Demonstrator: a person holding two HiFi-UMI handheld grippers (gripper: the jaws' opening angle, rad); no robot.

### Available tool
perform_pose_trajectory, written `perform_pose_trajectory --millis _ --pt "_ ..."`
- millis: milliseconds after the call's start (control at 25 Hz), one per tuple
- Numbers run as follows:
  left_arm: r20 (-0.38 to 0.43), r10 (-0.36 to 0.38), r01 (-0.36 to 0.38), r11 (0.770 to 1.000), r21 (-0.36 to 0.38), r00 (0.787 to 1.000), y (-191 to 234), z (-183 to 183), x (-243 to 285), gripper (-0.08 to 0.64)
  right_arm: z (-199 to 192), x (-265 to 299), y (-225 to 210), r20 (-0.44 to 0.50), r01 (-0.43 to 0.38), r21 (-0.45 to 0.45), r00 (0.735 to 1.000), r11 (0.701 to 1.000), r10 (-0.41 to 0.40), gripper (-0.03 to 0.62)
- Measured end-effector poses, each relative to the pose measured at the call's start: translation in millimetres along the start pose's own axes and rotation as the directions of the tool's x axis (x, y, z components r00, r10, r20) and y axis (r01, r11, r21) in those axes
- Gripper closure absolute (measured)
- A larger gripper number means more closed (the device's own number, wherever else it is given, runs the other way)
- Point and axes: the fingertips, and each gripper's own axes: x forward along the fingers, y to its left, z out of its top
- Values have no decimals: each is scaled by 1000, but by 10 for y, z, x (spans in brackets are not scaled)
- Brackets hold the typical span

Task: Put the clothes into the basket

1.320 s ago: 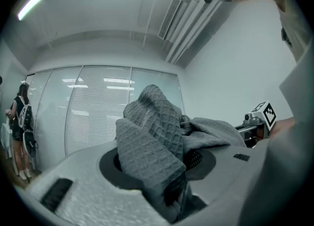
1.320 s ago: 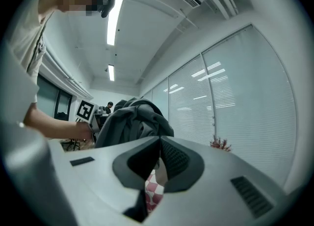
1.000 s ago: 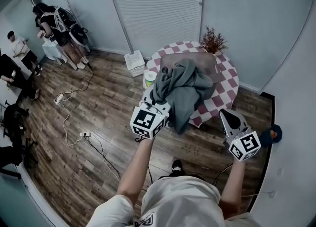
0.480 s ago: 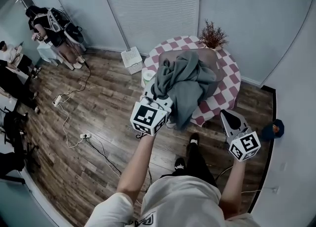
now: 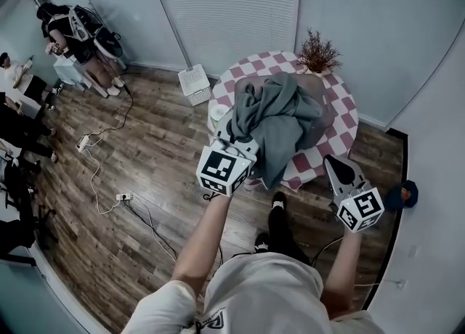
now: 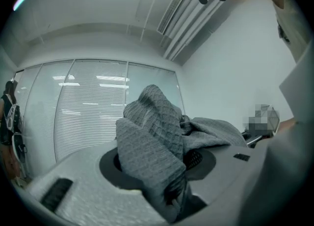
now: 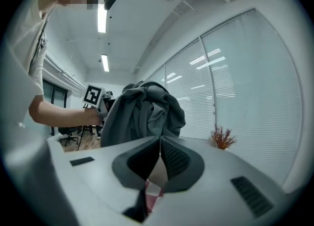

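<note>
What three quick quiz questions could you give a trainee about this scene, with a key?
1. True or false: the right gripper is holding cloth.
2. Where is the white basket? A on the floor beside the table; B on the table; C in a gripper.
3. What is clamped in the left gripper?
Key: 1 false, its jaws are together with nothing between them; 2 A; 3 the grey garment.
</note>
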Motion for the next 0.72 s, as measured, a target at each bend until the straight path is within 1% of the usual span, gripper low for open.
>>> perform_pose_trajectory --millis 200,360,560,720 --pt "-15 1 -1 1000 26 1000 170 -78 202 367 -32 252 -158 -10 -5 23 1000 1000 5 569" --pt "-23 -2 3 1000 24 1000 342 -105 450 367 -6 433 -350 -15 -3 24 1000 1000 3 569" --pt "-1 -5 5 999 38 1000 541 63 851 367 158 659 -746 1 19 42 1000 999 -19 569" --pt "17 6 -7 999 49 1000 710 199 1077 367 277 888 -906 4 -2 36 1000 999 2 569"
